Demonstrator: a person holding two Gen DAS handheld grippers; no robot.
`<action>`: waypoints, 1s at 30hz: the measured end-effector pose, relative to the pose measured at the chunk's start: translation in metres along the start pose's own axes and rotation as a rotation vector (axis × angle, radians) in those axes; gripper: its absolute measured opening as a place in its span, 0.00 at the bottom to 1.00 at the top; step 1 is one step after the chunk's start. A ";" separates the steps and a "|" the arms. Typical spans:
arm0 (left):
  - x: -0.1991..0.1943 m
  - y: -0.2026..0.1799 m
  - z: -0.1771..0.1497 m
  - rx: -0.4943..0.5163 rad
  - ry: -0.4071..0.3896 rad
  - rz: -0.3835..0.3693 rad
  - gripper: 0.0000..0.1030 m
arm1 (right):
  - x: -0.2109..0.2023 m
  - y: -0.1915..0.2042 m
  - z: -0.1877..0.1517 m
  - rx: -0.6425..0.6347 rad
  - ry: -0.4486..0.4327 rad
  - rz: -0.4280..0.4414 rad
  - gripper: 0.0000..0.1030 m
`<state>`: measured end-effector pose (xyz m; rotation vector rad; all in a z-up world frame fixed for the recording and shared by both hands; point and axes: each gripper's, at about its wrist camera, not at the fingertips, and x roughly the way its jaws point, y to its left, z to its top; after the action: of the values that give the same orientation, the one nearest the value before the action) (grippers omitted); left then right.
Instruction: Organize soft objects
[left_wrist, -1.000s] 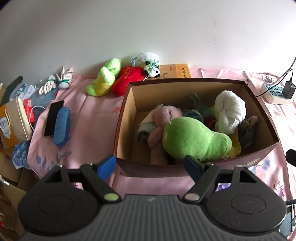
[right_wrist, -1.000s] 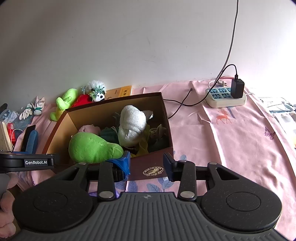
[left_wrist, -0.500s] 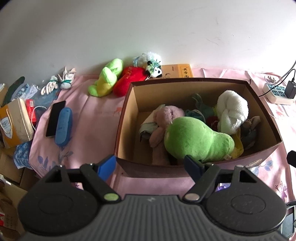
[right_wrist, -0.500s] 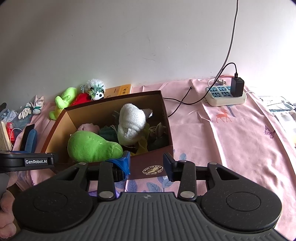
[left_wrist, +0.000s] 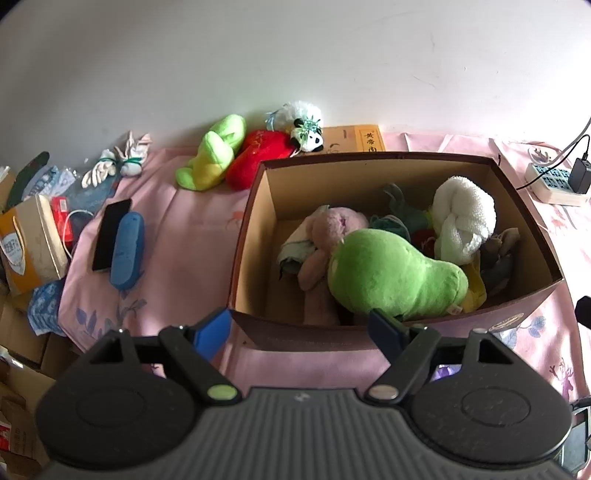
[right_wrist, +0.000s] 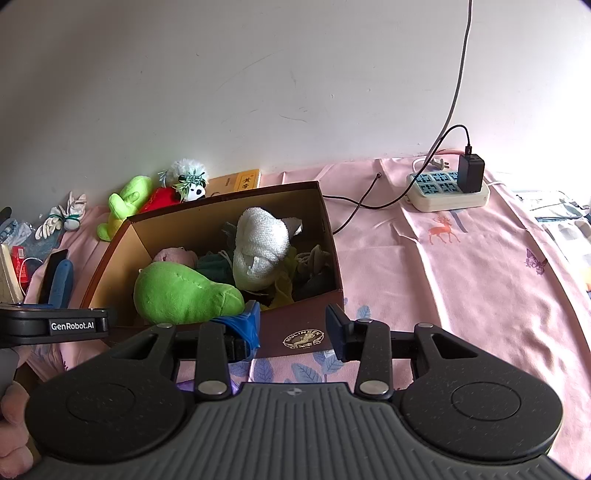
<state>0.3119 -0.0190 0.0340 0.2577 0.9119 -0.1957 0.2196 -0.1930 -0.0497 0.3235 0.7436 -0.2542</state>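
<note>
A brown cardboard box (left_wrist: 247, 236) (right_wrist: 334, 240) stands on the pink cloth and holds a green pear-shaped plush (left_wrist: 391, 275) (right_wrist: 181, 291), a pink plush (left_wrist: 332, 230), a white rolled towel (left_wrist: 461, 218) (right_wrist: 260, 251) and darker soft pieces. Behind the box lie a lime-green plush (left_wrist: 212, 158) (right_wrist: 123, 203), a red plush (left_wrist: 264, 155) and a panda plush (left_wrist: 304, 127) (right_wrist: 190, 181). My left gripper (left_wrist: 301, 328) is open and empty at the box's near wall. My right gripper (right_wrist: 293, 325) is open and empty at the box's front right corner.
A black phone (left_wrist: 110, 232) and a blue case (left_wrist: 127, 249) lie left of the box. White gloves (left_wrist: 114, 166) lie at the back left. A yellow book (left_wrist: 354, 138) leans by the wall. A power strip (right_wrist: 447, 190) with a charger sits at the right.
Both grippers have drifted slightly left, so the box sits a little further right in the left wrist view. Nothing was taken hold of or let go.
</note>
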 end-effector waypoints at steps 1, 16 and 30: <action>0.000 0.000 0.000 -0.002 0.000 -0.001 0.79 | -0.001 0.000 0.000 0.001 -0.002 0.000 0.22; -0.001 0.000 -0.002 -0.006 -0.009 0.010 0.79 | -0.001 0.001 0.000 0.003 -0.006 -0.007 0.22; -0.001 0.003 -0.003 -0.016 -0.018 0.001 0.79 | 0.000 0.005 0.002 -0.011 -0.005 -0.044 0.22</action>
<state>0.3096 -0.0151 0.0333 0.2407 0.8950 -0.1897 0.2227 -0.1894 -0.0471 0.2967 0.7478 -0.2924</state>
